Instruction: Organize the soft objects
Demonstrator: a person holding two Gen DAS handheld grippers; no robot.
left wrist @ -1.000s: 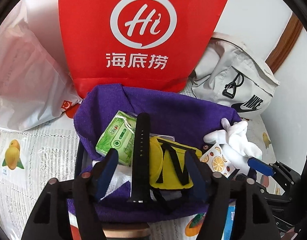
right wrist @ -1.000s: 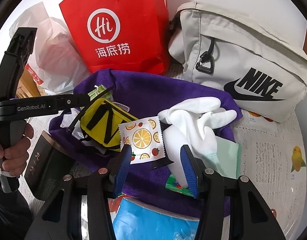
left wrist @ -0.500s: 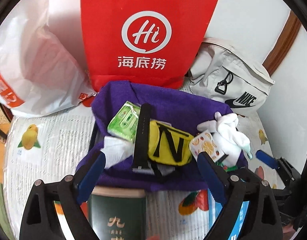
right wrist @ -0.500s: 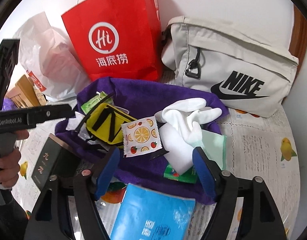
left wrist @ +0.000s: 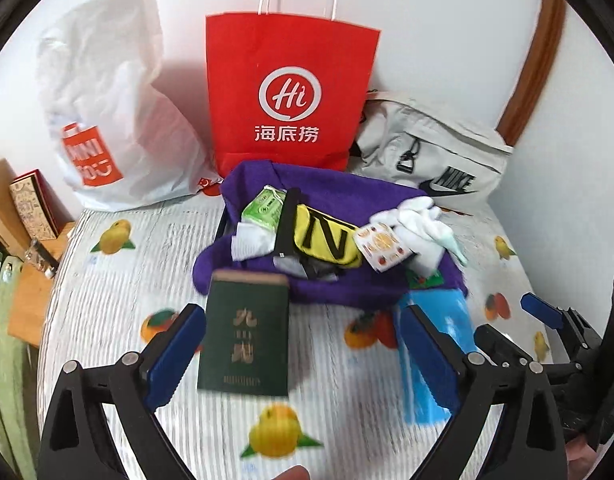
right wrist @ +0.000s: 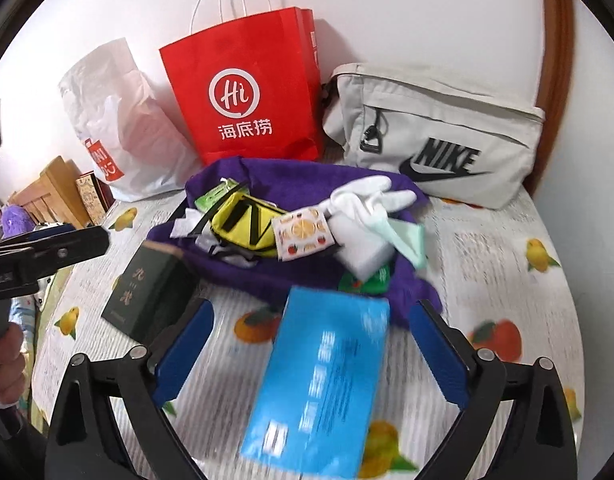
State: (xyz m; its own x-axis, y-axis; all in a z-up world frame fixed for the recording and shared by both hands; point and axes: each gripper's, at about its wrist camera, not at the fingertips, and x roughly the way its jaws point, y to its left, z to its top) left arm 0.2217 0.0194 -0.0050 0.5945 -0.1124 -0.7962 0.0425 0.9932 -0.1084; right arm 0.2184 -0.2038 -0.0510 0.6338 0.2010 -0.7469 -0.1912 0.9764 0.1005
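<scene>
Both grippers have pulled back from the heap since a second ago, when their blue pads sat close over the yellow pouch and the white gloves; more of the table now shows in front of them. The left gripper (left wrist: 303, 354) has its jaws spread wide with nothing between the pads, and the right gripper (right wrist: 311, 350) is likewise spread wide and holds nothing.

The purple cloth (left wrist: 347, 196) is the landmark here. It lies bunched on the fruit-print tablecloth (left wrist: 127, 280), and the soft things are piled on top of it: a yellow pouch (left wrist: 327, 238) with black straps at the middle, a green tissue pack (left wrist: 263, 210) toward the cloth's left rear, a black strap (left wrist: 287, 222) lying between those two, a fruit-print packet (left wrist: 381, 246) just right of the pouch, and white gloves (left wrist: 421, 218) at the cloth's right side (a pale green cloth (right wrist: 407, 238) sticks out from under them in the right wrist view).

In front of the purple cloth, at its left corner, lies a dark green box (left wrist: 245, 332), its far end touching or overlapping the cloth's edge. At the cloth's front right lies a blue packet (right wrist: 323, 376), its far end against the cloth.

Behind the purple cloth stands a red paper bag (left wrist: 289, 96) against the wall, with a white plastic bag (left wrist: 115, 112) to its left and a grey Nike bag (right wrist: 439, 140) to its right.
</scene>
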